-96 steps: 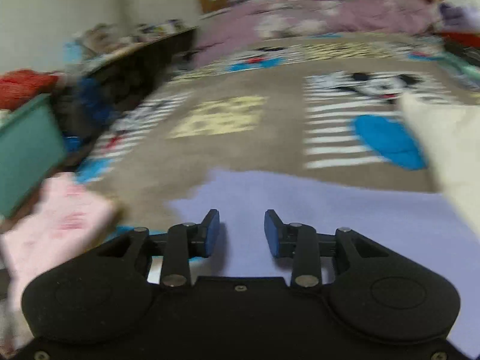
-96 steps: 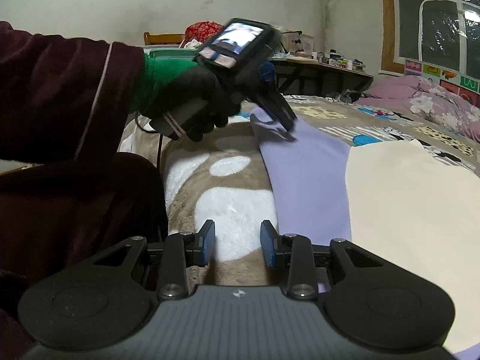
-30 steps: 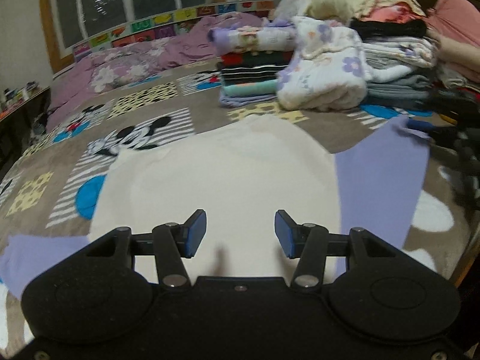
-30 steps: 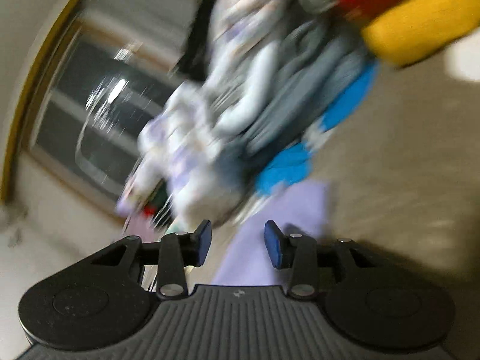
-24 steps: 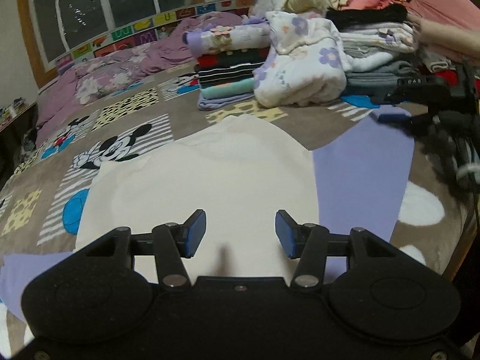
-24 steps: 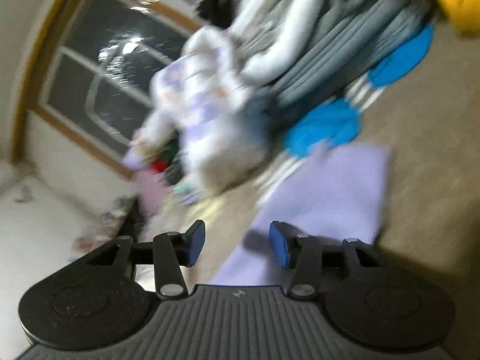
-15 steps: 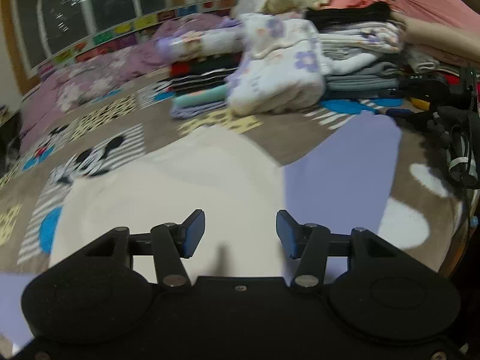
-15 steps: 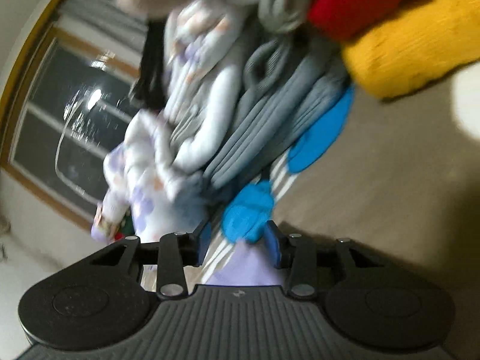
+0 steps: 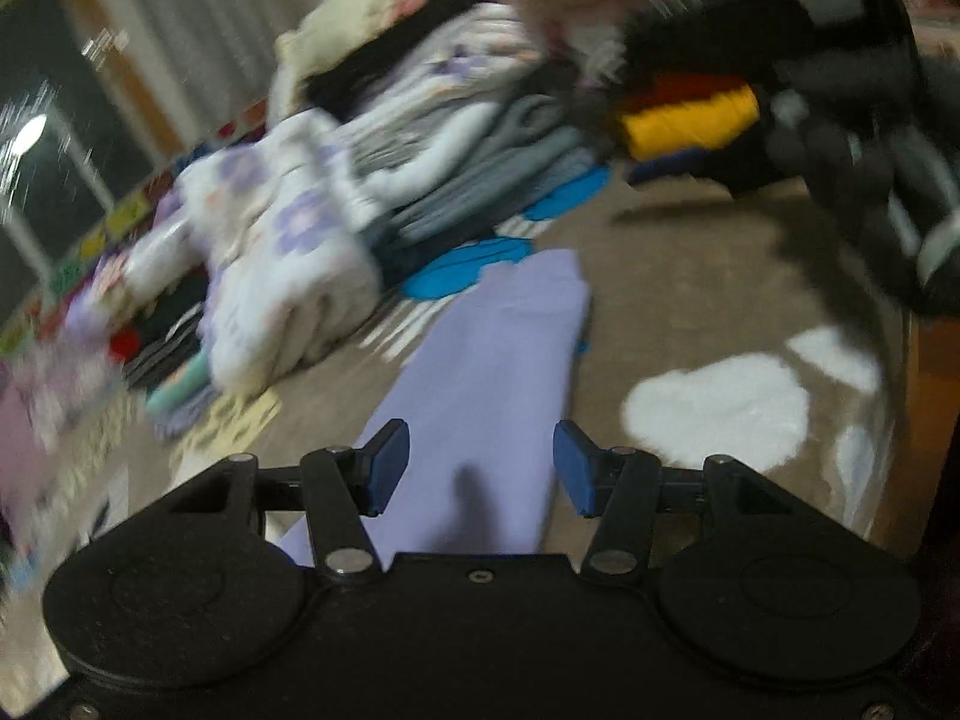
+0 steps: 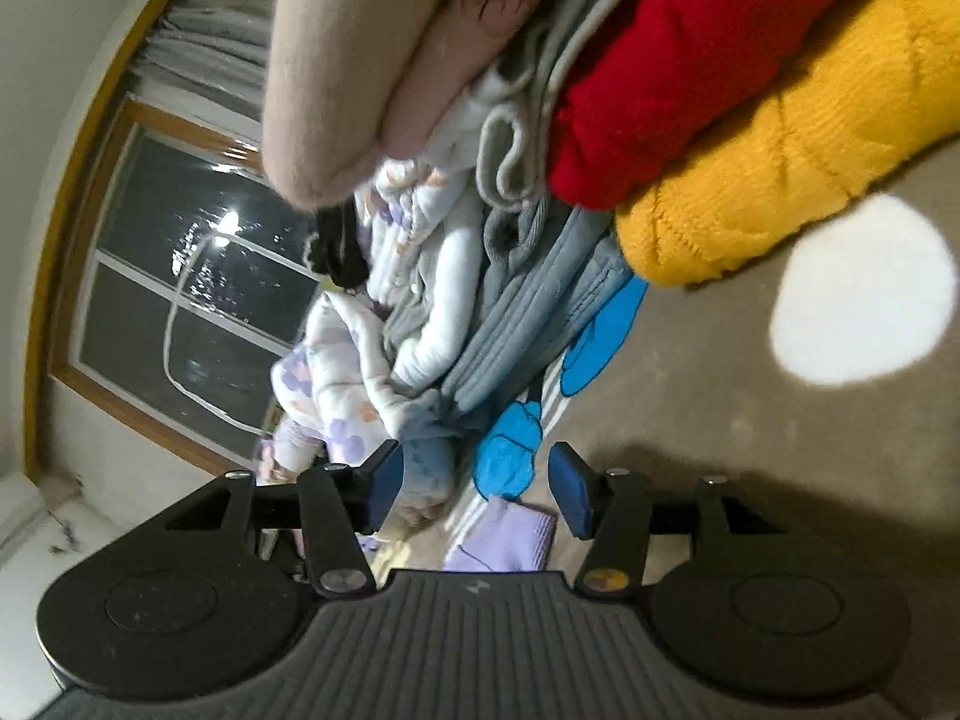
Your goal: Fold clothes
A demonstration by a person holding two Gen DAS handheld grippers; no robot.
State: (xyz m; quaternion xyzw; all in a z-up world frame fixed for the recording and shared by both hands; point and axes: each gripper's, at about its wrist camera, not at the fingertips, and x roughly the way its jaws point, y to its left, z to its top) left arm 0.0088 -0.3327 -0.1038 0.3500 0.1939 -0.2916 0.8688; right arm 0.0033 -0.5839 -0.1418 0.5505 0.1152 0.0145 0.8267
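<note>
The left gripper [image 9: 481,468] has swung off the cream panel — it now hangs over the lilac sleeve [image 9: 498,360].
The sleeve lies flat on the brown blanket [image 9: 690,276], its end just short of the clothes pile [image 9: 456,138]. Left jaws stand open, empty, cloth below them. The right gripper [image 10: 475,487] — rolled sideways near the pile, beside a yellow knit [image 10: 780,150] — is opening, nothing between its pads; the sleeve's tip shows under it.

Lavender garment [image 9: 498,360], brown white-patched blanket [image 9: 708,312], red sweater [image 10: 690,78], yellow sweater [image 10: 780,162]
</note>
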